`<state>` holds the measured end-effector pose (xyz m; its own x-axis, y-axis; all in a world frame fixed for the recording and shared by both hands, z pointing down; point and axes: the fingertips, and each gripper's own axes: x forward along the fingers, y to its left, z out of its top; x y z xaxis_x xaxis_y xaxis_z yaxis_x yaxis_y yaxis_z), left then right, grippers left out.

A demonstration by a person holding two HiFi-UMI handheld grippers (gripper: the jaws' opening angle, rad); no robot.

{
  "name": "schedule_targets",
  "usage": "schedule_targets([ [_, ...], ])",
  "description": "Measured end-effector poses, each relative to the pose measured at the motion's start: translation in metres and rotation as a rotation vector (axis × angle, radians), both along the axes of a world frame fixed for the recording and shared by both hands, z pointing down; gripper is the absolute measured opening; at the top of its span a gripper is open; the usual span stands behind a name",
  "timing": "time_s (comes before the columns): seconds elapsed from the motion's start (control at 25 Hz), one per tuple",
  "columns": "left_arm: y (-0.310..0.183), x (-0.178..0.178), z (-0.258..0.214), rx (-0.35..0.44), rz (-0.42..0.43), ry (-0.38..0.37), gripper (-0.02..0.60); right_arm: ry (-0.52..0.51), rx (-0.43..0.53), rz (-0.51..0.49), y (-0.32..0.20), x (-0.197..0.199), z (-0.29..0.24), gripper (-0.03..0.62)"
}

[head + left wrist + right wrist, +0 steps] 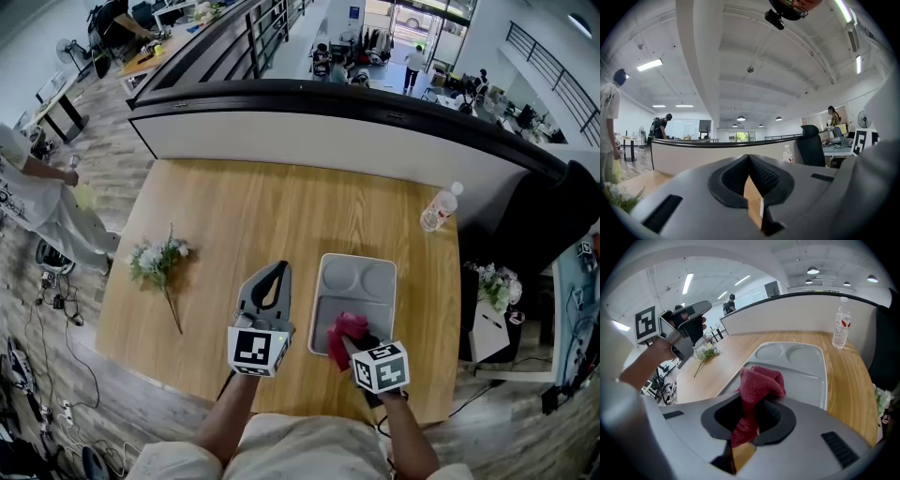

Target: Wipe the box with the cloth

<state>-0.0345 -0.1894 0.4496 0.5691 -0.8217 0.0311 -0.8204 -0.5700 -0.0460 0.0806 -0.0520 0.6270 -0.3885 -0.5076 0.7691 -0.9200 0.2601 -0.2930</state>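
The right gripper view shows the right gripper clamped on the red cloth, which bunches just past its fingertips over the large section of the grey compartment tray. The left gripper view shows the left gripper with jaws pressed together and empty. Only the head view places it beside the tray's left rim, not touching. A flower sprig lies well left of those fingers on the wooden table, with a water bottle far beyond the right fingers.

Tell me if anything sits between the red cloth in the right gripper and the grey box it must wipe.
Nothing visible does. The right gripper is shut on the cloth right over the near end of the box, whose compartments are bare. The flowers and the bottle lie well off to the sides.
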Motion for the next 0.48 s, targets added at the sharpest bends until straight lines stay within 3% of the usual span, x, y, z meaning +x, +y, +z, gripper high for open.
schedule_targets([
  [0.48, 0.001, 0.004, 0.002, -0.005, 0.008, 0.005, 0.014, 0.026, -0.006, 0.060, 0.009, 0.031, -0.001, 0.083],
])
